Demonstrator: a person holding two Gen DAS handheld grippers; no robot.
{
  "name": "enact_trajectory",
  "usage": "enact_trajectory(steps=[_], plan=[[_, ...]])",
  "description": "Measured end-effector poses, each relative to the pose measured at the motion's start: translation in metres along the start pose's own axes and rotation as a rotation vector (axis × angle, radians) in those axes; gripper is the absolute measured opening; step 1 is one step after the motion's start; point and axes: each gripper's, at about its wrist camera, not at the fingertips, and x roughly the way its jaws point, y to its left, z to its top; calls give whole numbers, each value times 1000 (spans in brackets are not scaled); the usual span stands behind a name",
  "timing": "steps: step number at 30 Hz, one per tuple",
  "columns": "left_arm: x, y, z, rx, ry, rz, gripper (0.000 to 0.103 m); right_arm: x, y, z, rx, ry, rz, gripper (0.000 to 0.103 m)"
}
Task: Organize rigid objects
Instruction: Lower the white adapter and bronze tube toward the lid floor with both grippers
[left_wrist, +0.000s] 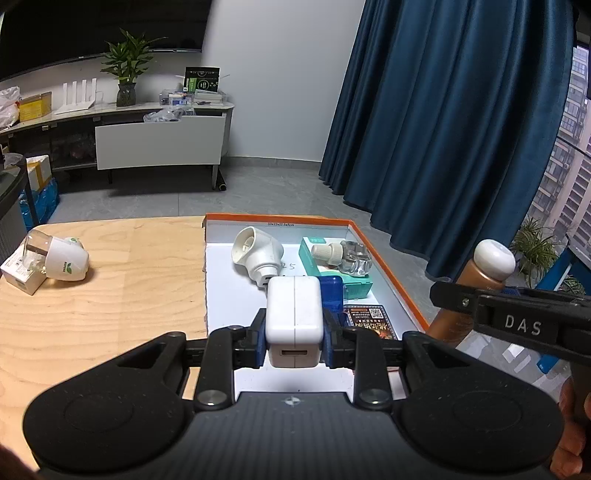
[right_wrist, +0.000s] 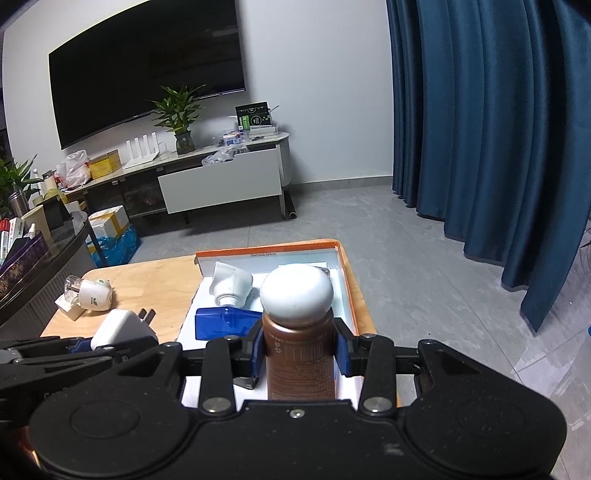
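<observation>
We face a white wall with a large dark screen mounted on it. Below runs a low media console, cluttered with boxes and a potted plant. Heavy blue curtains hang on our right, over a grey tiled floor. Past the curtains' edge, a window shows apartment blocks. A light wooden table sits nearest us.

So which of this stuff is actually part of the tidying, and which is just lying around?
Part of the job:
- white charger, in left gripper
- brown bottle, in right gripper
- orange tray
- plug-in vaporizer on table

Just lying about:
- potted plant
- TV
- curtain
</observation>
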Motion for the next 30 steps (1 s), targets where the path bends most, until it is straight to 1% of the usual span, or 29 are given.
enact_trajectory(steps=[14,24,30], plan=[[10,9,32,-4,-29,6,29,12,-2,21,-22,-1,-9,46],[19,10,48,10,-29,-5,29,20,1,33,-38,11,4,46],[26,10,54,11,-15,-23,29,25,4,39,-54,30,11,46]])
